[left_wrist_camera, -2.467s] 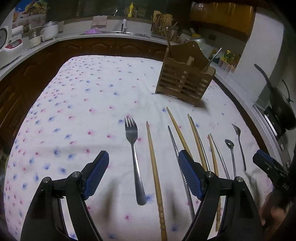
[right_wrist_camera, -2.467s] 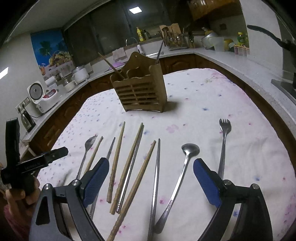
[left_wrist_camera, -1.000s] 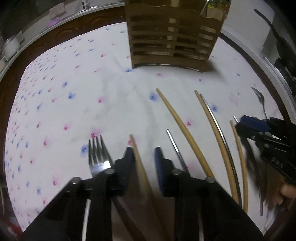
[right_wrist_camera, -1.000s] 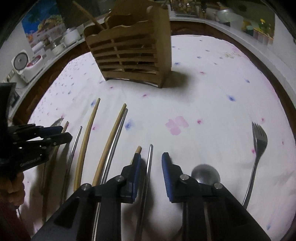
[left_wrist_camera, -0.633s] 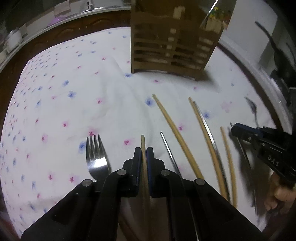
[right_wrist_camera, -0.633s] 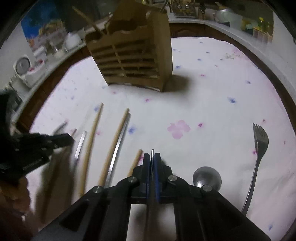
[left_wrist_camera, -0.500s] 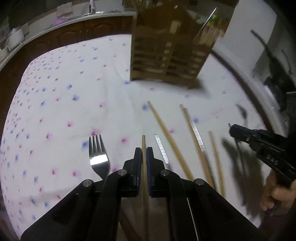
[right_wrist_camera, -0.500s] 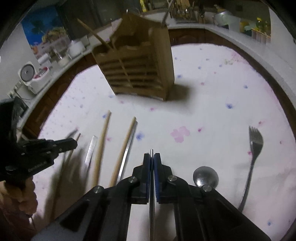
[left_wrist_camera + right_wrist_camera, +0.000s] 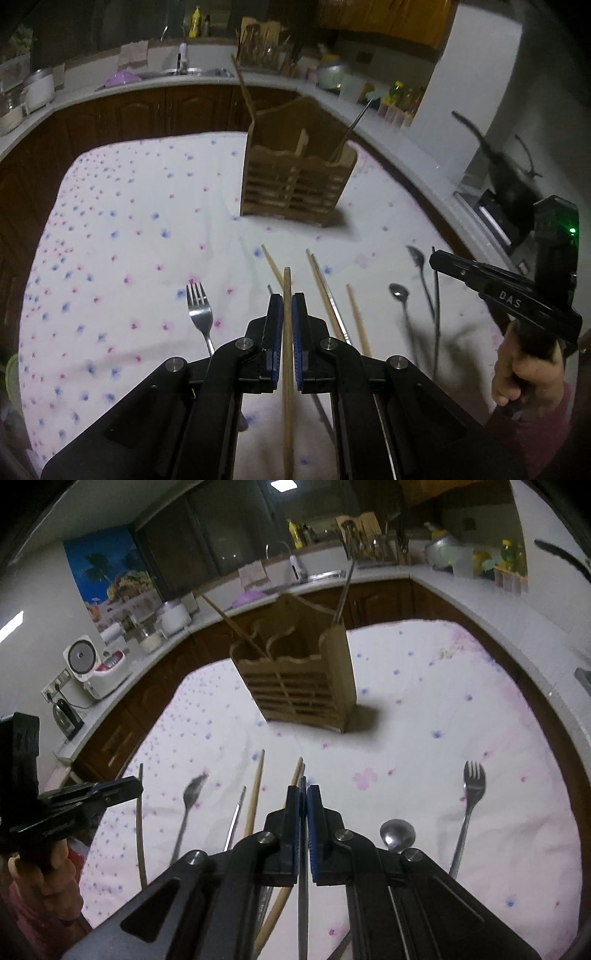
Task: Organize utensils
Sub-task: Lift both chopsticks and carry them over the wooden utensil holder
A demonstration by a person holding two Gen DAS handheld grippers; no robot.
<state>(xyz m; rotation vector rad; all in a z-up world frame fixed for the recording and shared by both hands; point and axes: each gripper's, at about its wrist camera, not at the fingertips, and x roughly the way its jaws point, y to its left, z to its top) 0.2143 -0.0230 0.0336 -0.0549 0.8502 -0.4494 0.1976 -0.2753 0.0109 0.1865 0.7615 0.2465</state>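
My left gripper [image 9: 287, 301] is shut on a wooden chopstick [image 9: 287, 354] and holds it lifted above the cloth. My right gripper [image 9: 303, 792] is shut on a metal chopstick [image 9: 303, 893], also lifted; it shows from the side in the left wrist view [image 9: 436, 256]. The wooden utensil holder [image 9: 295, 184] stands upright at the back of the table, with a wooden chopstick and a metal one in it; it also shows in the right wrist view [image 9: 303, 686]. A fork [image 9: 201, 314], wooden chopsticks [image 9: 356, 319], a spoon [image 9: 400, 299] and a small fork [image 9: 419, 266] lie on the cloth.
The table carries a white floral cloth [image 9: 122, 229]. A kitchen counter [image 9: 147, 81] with a sink and pots runs behind it. A dark pan [image 9: 506, 173] sits on the stove at the right. A rice cooker [image 9: 94, 668] stands on the left counter.
Both grippers came down open, shut on one chopstick each, and have since lifted them off the cloth; the views now sit higher and further back from the holder.
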